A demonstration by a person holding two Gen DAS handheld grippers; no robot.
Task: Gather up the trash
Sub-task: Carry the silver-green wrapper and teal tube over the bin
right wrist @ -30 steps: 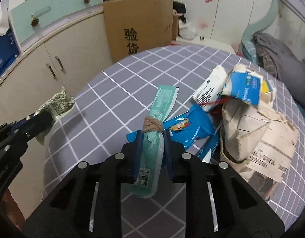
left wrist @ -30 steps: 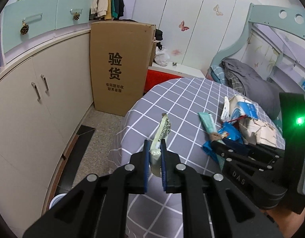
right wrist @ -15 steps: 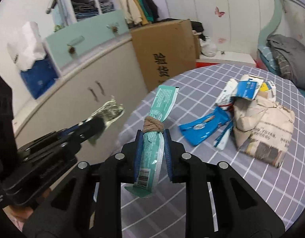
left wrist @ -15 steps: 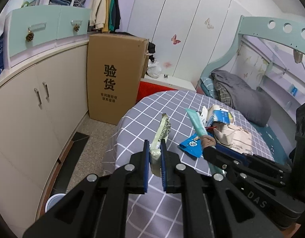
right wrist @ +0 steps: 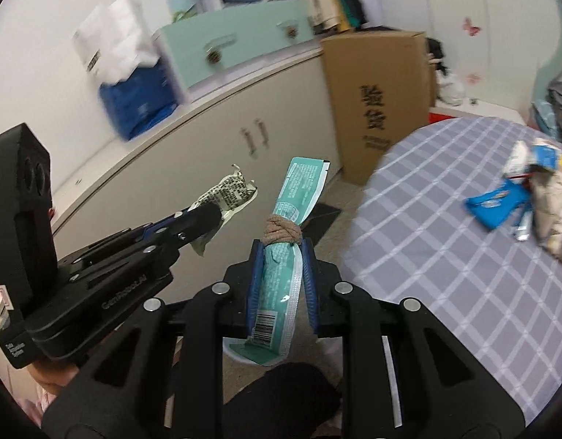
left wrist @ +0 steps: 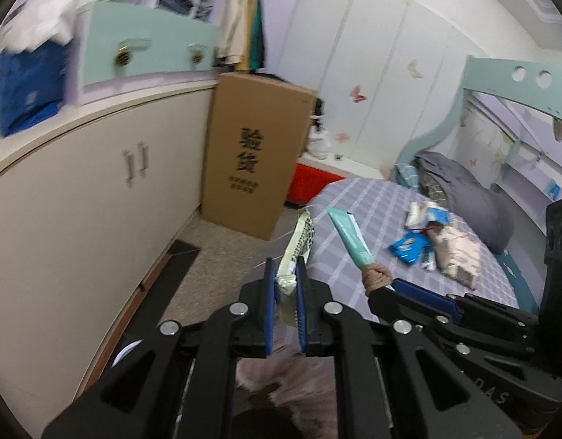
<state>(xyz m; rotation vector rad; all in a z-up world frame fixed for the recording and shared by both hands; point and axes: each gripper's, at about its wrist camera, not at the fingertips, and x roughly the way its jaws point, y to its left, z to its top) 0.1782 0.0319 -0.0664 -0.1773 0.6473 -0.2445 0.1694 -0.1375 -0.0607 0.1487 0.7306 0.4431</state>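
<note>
**Q:** Left wrist view first: what does each gripper carry, and where?

**A:** Left gripper (left wrist: 285,285) is clenched on a pale printed wrapper (left wrist: 297,252), which stands up between its blue pads. Right gripper (right wrist: 279,256) is clenched on a long teal wrapper (right wrist: 291,226) with a brown band knotted round its middle (right wrist: 282,232). Both are lifted clear of the worktop (right wrist: 445,248) and hang over the floor beside it, close together but not touching.

**Q:** So how far along is the collecting?

**A:** I judge it partway. Two pieces are picked up and in transit, neither deposited. A pale round rim (left wrist: 129,347) shows low on the floor near the cabinet in the left wrist view; it may be the bin, but I cannot tell.

**Q:** What is left on the worktop?

**A:** A cluster at the far side, well apart from both grippers. I count one flat blue snack wrapper (right wrist: 494,206), one crumpled brown paper bag (left wrist: 454,252), and one white-and-blue packet (left wrist: 427,216) behind it with something red at its edge. Small bluish scraps (right wrist: 523,225) lie just beside the blue wrapper; they are too small to count surely.

**Q:** Total?

**A:** Two pieces held, at least three clear pieces remaining, plus the scraps. The rest of the checked cloth looks bare in both views.
</note>
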